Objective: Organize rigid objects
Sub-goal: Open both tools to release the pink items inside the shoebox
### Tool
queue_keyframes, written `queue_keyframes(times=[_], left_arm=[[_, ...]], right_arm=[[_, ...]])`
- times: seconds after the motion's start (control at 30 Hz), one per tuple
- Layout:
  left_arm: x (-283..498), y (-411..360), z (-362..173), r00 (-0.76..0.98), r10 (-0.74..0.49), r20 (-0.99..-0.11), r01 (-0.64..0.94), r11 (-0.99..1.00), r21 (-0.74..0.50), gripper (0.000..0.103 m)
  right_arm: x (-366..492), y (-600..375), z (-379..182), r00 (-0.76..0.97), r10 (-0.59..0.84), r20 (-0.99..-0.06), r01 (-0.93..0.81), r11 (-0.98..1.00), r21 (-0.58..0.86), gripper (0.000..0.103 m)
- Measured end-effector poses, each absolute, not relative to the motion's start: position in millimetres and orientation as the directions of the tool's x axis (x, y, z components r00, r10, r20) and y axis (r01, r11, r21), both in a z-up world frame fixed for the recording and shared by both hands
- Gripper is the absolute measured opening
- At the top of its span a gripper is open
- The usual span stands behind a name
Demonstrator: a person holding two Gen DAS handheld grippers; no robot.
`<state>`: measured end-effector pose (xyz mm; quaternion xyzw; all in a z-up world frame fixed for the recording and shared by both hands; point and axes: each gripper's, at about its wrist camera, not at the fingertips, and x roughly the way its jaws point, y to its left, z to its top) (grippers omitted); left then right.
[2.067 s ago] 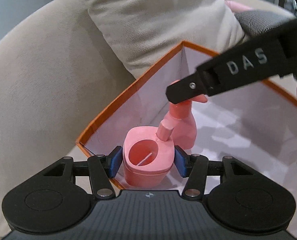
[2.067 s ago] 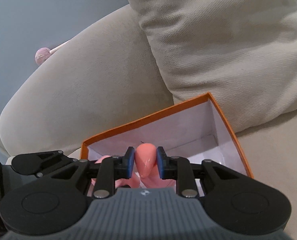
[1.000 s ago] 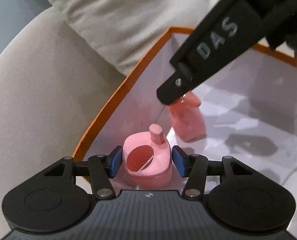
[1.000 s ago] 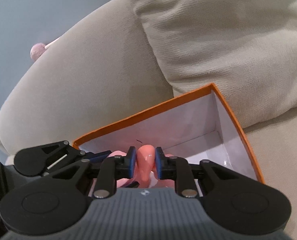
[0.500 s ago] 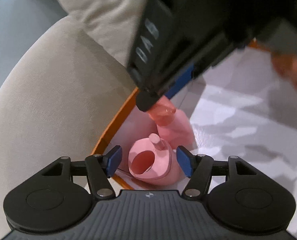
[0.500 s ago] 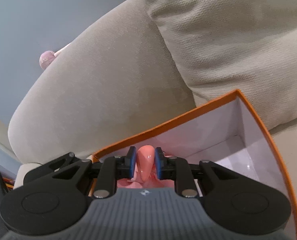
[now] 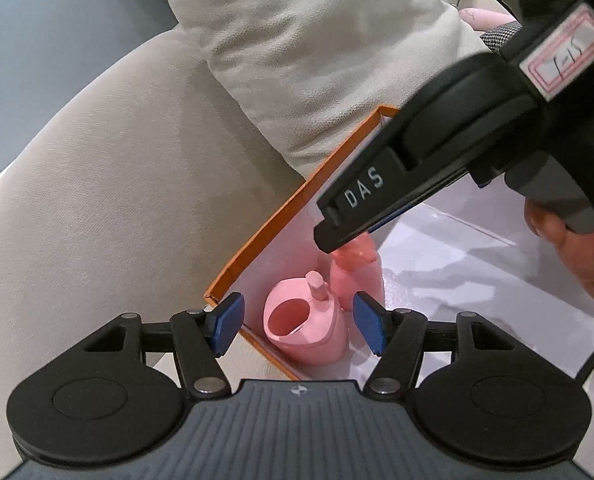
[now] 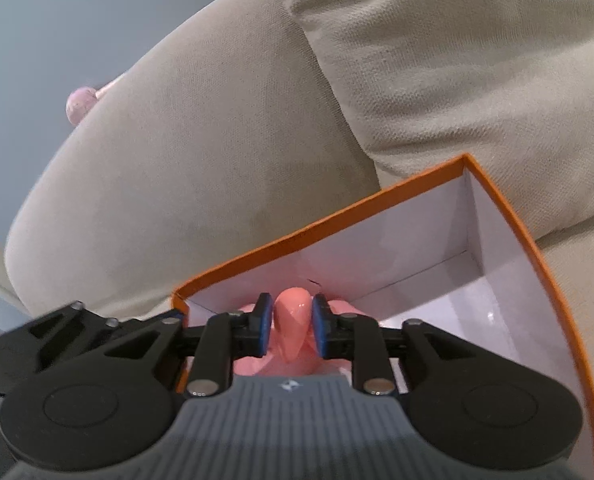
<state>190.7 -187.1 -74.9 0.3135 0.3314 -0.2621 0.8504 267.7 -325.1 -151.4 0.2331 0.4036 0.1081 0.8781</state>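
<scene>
Smooth pink plastic watering-can toy (image 7: 305,330) is seated upright in the near corner of the orange-rimmed, white-lined cardboard box (image 7: 293,208), touching the glossy pink plastic spray bottle (image 7: 357,276) behind it. Left gripper (image 7: 297,324) jaws are spread wide, clear of the can on both sides; 1 s ago they were closed on it. Right gripper (image 8: 289,322) is kept clamped on the bottle's trigger head. "DAS" is printed on its finger. Woven beige sofa cushion (image 7: 317,40) is behind.
</scene>
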Motion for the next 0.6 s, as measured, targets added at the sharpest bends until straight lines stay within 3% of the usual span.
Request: queue_keyframes(times=[0.13,0.2,0.37,0.53,0.6], left_arm=[[190.4,-184.2,-66.2,0.653,-0.229,-0.722,0.632,0.691,0.352,0.073],[190.7,-180.3,-62.5,0.648,-0.217,-0.730,0.613,0.718,0.330,0.073],[203.3,-164.2,-60.6,0.589,-0.238,-0.772,0.563,0.806,0.181,0.069],[213.5,-147.0,-64.0,0.531,-0.272,-0.803,0.506,0.861,0.043,0.044],[217.7,-142.9,-65.7,0.517,-0.293,-0.804,0.496,0.868,0.003,0.039]], right_arm=[[263.1,-325.0,-147.3,0.650,0.373,-0.662,-0.029,0.883,0.469,0.037],[258.3,-324.5,-144.8,0.653,0.368,-0.662,-0.047,0.892,0.449,0.046],[246.4,-321.0,-146.7,0.623,0.361,-0.694,-0.127,0.922,0.365,0.051],[253.9,-316.4,-170.9,0.561,0.314,-0.766,-0.133,0.948,0.290,0.048],[259.7,-313.8,-179.6,0.546,0.307,-0.780,-0.137,0.951,0.278,0.038]])
